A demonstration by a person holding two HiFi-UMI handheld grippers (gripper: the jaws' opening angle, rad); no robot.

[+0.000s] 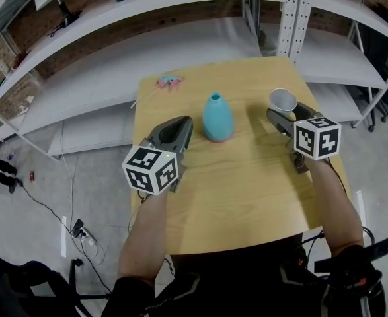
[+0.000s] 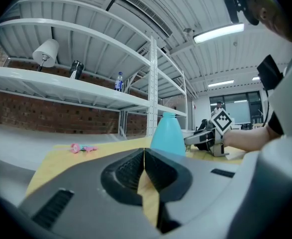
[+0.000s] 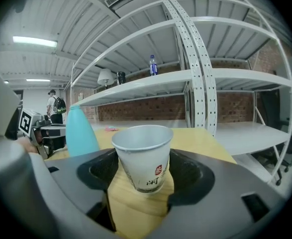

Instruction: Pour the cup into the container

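1. Your left gripper (image 2: 145, 157) has its jaws pressed together with nothing between them; only a thin seam shows in the left gripper view.
2. In the head view it lies low over the wooden worktop (image 1: 240, 197), at about 9 o'clock from the container (image 1: 217, 116) and just beside it, without touching.
3. Your right gripper (image 3: 144, 171) has its jaws spread wide, one on either side of the cup (image 3: 144, 156).
4. The pads sit right against the cup's lower walls, and those walls and the rim show no dent.
5. The cup is a white paper one with a small red mark and dark print on its side. It stands mouth up on the worktop, and what is inside it cannot be seen.
6. In the head view the cup is at about 3 o'clock from the container, near the right edge of the worktop and apart from the container.
7. The container is a teal, vase-shaped vessel with a narrow open neck, upright near the middle of the worktop.
8. A small pink object (image 1: 169, 80) lies at about 10 o'clock from the container, near the far left corner.
9. White metal shelving (image 1: 180, 41) runs behind the worktop from 9 round to 3 o'clock.
10. Each gripper carries its marker cube nearest to you, the left one (image 1: 152, 169) at 7 o'clock from the container.
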